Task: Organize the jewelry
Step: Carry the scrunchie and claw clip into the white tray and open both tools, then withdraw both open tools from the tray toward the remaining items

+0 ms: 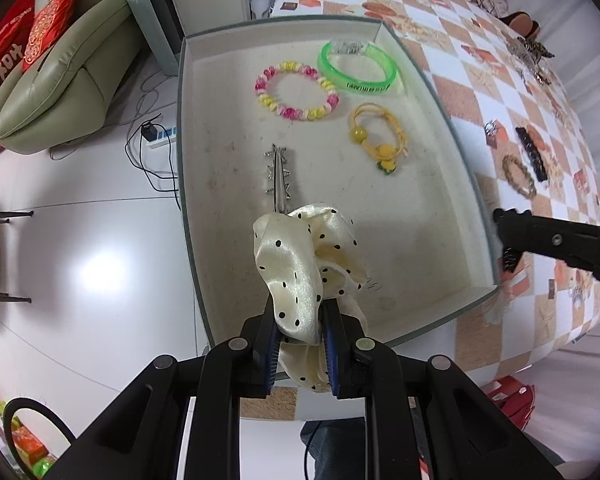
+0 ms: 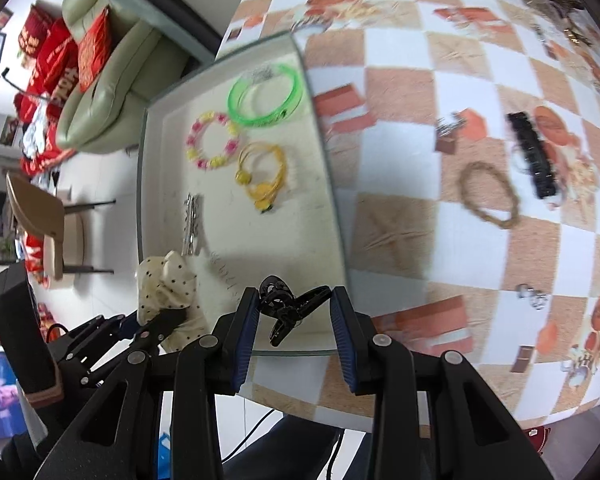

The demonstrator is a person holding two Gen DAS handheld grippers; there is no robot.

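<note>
The left gripper (image 1: 300, 332) was clamped on a cream polka-dot scrunchie (image 1: 304, 256), held above the tray (image 1: 204, 240). A black claw clip (image 2: 288, 308) was gripped in the right gripper (image 2: 294, 312) by the tray's near corner. Inside lay a beaded bracelet (image 1: 296, 90), green bangle (image 1: 360, 66), yellow hair tie (image 1: 380, 136) and silver clip (image 1: 278, 176). Other pieces were left on the checkered tabletop (image 2: 400, 140).

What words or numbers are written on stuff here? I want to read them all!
Green bangle in the tray: dark print along its side, too small to read.
Clear tag on that bangle: marks, too blurred to read.
Red bags on the sofa: big white letters, upside down and cut off, not readable.
White bottle on the floor: no readable label.
Nothing else shows writing.
</note>
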